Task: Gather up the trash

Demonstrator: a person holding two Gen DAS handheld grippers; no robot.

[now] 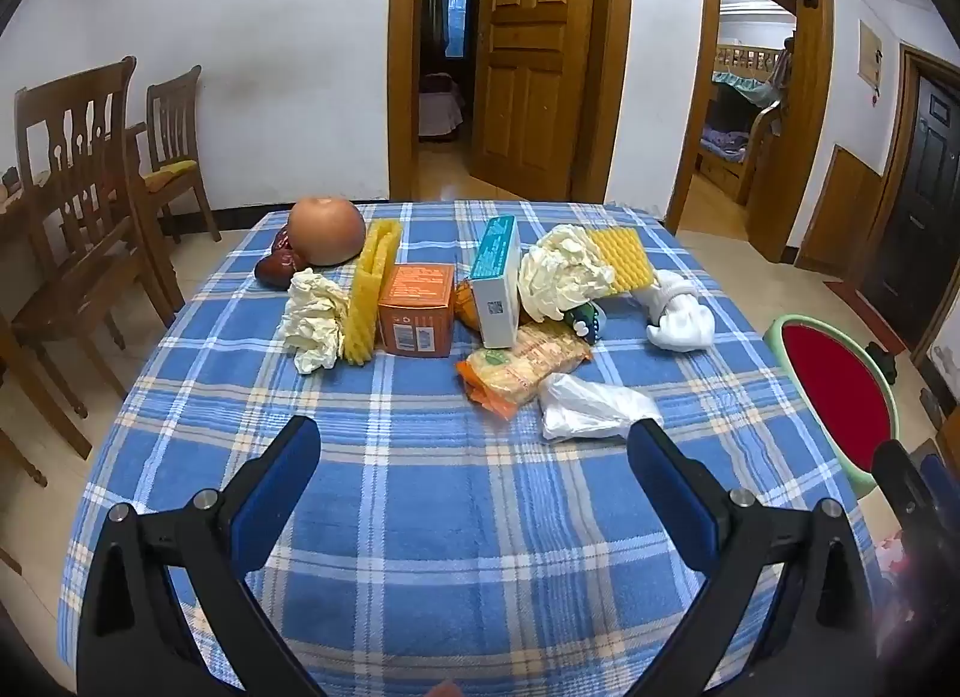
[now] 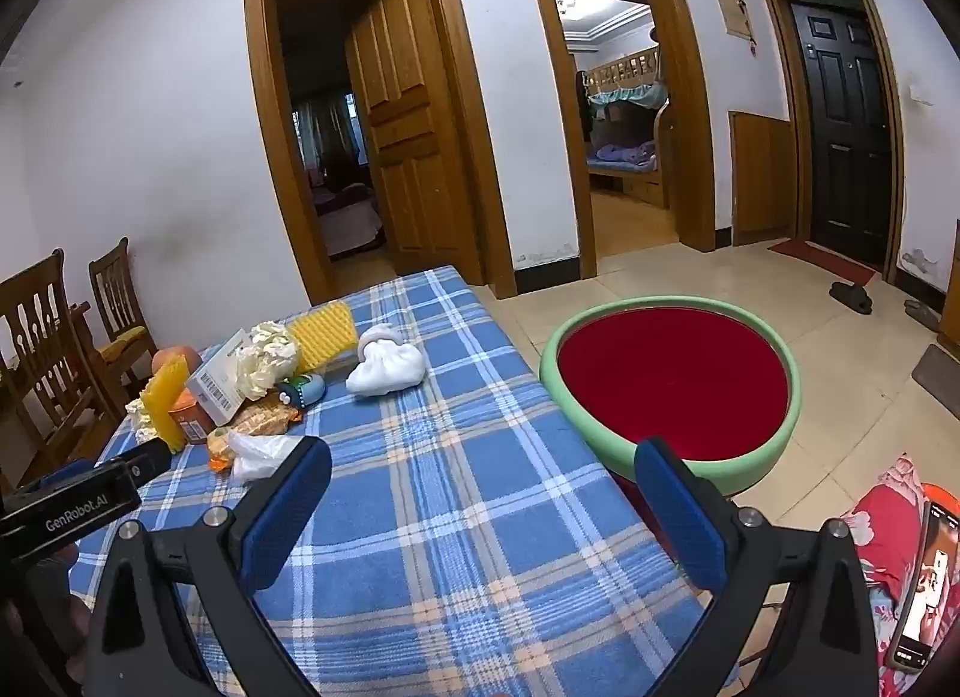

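A blue plaid table (image 1: 420, 487) holds a pile of things: crumpled cream tissue (image 1: 315, 316), an orange box (image 1: 416, 310), a white and teal box (image 1: 497, 283), a snack wrapper (image 1: 519, 364), a clear plastic bag (image 1: 591, 406), a second tissue wad (image 1: 561, 271) and a white cloth bundle (image 1: 681, 316). My left gripper (image 1: 474, 439) is open and empty, above the table short of the pile. My right gripper (image 2: 483, 463) is open and empty over the table's right edge. A green bin with a red inside (image 2: 672, 379) stands on the floor to the right of the table.
An apple-like fruit (image 1: 327, 229), dark red dates (image 1: 276, 268) and two yellow sponges (image 1: 372, 292) (image 1: 624, 259) also lie on the table. Wooden chairs (image 1: 78, 205) stand to the left. Open doorways are beyond the table. A phone (image 2: 924, 583) lies at lower right.
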